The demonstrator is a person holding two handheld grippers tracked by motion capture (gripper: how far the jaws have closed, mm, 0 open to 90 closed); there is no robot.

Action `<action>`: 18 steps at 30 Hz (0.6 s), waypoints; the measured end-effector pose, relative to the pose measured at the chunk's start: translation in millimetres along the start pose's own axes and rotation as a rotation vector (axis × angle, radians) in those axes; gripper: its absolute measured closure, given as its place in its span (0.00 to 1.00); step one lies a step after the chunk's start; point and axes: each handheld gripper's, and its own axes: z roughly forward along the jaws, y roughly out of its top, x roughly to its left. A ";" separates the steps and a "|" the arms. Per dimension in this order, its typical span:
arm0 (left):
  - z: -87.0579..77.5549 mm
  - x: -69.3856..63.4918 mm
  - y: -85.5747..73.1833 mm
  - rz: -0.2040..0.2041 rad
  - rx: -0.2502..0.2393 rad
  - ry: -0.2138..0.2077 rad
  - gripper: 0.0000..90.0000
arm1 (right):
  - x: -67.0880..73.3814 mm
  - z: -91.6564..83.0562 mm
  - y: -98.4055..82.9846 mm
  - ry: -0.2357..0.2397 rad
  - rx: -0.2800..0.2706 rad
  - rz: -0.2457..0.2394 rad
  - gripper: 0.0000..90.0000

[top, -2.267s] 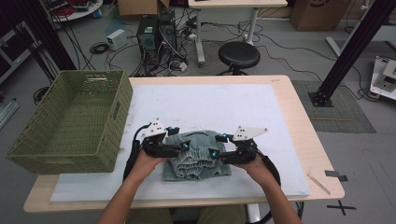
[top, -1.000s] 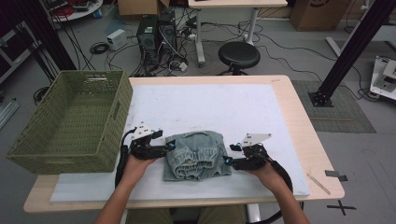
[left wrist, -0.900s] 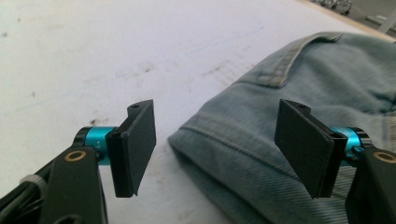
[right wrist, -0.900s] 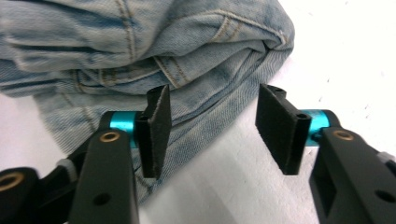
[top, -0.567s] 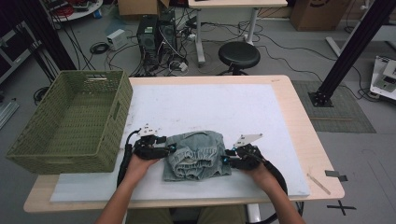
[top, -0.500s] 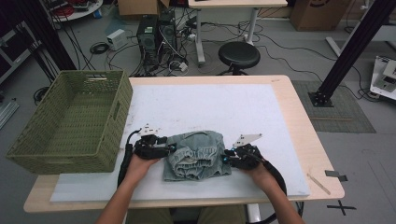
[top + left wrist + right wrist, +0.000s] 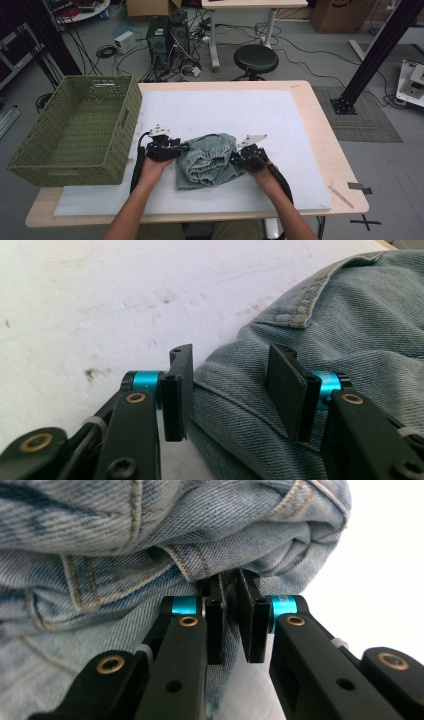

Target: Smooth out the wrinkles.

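Denim jeans (image 7: 207, 161), folded into a bundle, lie at the near middle of the white mat (image 7: 260, 115) in the high view, with the left gripper (image 7: 175, 148) touching their nine o'clock edge, the right gripper (image 7: 235, 159) at their three o'clock edge, and a green basket (image 7: 75, 127) well apart toward nine o'clock. In the left gripper view the jaws have just been closing yet stand spread, a folded hem between the pads (image 7: 182, 385) without being squeezed. In the right gripper view the jaws have just been closing and now pinch a denim fold, the bundle spreading from ten to one o'clock above them.
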 end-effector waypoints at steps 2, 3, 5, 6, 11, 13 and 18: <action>2.3 2.4 2.2 -0.007 -0.003 0.008 0.60 | -2.5 3.4 3.0 -0.009 -0.002 0.023 0.93; 3.1 3.2 3.4 -0.006 -0.001 0.014 0.60 | -3.5 5.0 4.4 -0.015 -0.004 0.029 0.93; 2.3 2.9 5.2 -0.011 -0.001 0.028 0.59 | -4.4 6.7 7.2 -0.034 0.000 0.025 0.93; 0.2 2.1 5.2 -0.019 -0.003 0.035 0.57 | -4.4 6.7 7.9 -0.036 0.005 0.030 0.93; -13.6 5.3 -4.6 -0.034 -0.055 0.072 0.49 | -11.0 -2.1 0.3 -0.054 0.005 0.033 0.93; -19.9 8.3 -7.6 -0.057 -0.079 0.079 0.47 | -13.6 -6.9 -5.3 -0.052 0.003 0.035 0.93; -25.2 11.9 -10.1 -0.078 -0.097 0.052 0.45 | -10.7 -12.5 -9.0 -0.064 0.017 0.002 0.94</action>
